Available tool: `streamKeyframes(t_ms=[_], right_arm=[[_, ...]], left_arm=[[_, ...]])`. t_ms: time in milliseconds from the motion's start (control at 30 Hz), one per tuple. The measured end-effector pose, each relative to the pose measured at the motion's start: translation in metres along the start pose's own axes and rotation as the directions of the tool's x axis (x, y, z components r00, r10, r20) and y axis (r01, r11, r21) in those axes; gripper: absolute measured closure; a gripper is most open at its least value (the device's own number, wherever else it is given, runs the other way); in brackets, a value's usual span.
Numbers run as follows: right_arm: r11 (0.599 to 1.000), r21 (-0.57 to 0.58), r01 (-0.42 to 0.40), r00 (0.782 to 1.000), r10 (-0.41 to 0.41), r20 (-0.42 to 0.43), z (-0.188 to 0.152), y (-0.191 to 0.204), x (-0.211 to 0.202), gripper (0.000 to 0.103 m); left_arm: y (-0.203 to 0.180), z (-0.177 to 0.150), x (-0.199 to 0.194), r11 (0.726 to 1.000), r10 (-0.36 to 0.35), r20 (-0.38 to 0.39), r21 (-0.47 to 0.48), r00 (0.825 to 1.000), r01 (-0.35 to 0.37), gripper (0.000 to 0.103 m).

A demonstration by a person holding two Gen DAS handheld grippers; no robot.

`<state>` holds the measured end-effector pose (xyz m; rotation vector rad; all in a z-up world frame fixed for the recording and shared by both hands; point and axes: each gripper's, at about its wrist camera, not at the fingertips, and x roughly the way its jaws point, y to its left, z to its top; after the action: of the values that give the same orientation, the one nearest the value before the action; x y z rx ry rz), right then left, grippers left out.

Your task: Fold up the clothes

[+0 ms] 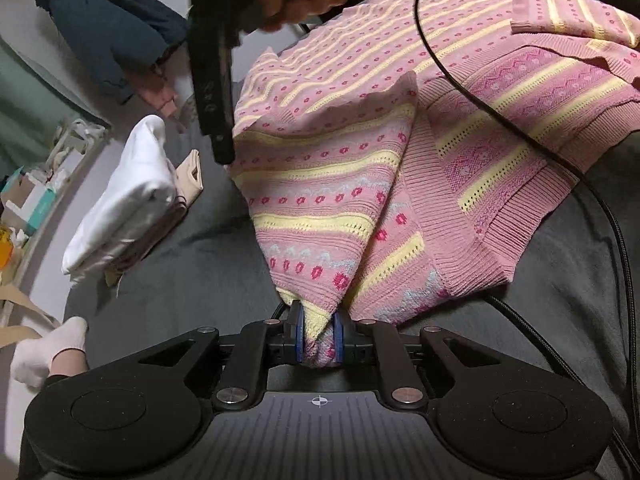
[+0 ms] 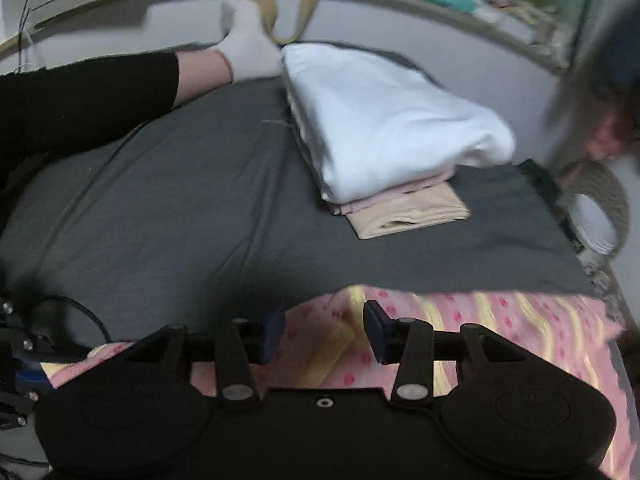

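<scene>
left gripper point(image 1: 319, 340): clamped tight on a bunched corner of the pink sweater point(image 1: 400, 152)
right gripper point(image 2: 325, 334): jaws wide apart, hovering over it, holding nothing
sweater: spread on the grey sheet point(image 2: 180, 200)

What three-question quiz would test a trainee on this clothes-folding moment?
1. True or false: the left gripper is shut on the pink sweater.
2. How do the right gripper jaws stand? A) open above the sweater B) shut on the white cloth C) shut on a cable
3. What lies on top of the folded stack on the grey sheet?

Key: 1 true; 2 A; 3 a folded white cloth.
</scene>
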<state>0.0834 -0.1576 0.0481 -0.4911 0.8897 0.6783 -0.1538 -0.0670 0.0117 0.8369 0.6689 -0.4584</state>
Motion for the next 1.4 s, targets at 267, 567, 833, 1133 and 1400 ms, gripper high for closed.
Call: streamKeyframes(t_ms=[267,567,833,1133,1400], right_arm=[[0.991,0.126,-0.053,0.994,0.064,-0.087,0.013,-0.02,0.023,0.097],[0.975,0.215,0.064,0.995,-0.045,-0.094,0.007,-0.005,0.008,0.058],[0.902,0.387,0.191,0.979,-0.147,-0.142,-0.061,-0.004,-0.06,0.028],[0.406,0.912,-0.061,0.997,-0.015,0.074,-0.18,-0.023,-0.078,0.054],[0.315,0.948,-0.052,0.993,-0.081,0.081,-0.192,-0.019,-0.054,0.1]], left_arm=[[-0.005,-0.002,-0.004,0.999,-0.01,-0.002,0.05,1.0,0.01,0.09],[-0.026,-0.002,-0.011,0.983,0.077,0.018,0.163,0.997,-0.079,0.081],[-0.017,-0.001,-0.047,0.971,0.051,0.072,0.232,0.996,-0.066,0.037],[0.007,0.025,-0.048,0.98,-0.187,0.107,-0.043,0.976,0.193,0.02],[0.005,0.019,-0.011,0.933,-0.325,-0.02,-0.173,0.945,0.317,0.02]])
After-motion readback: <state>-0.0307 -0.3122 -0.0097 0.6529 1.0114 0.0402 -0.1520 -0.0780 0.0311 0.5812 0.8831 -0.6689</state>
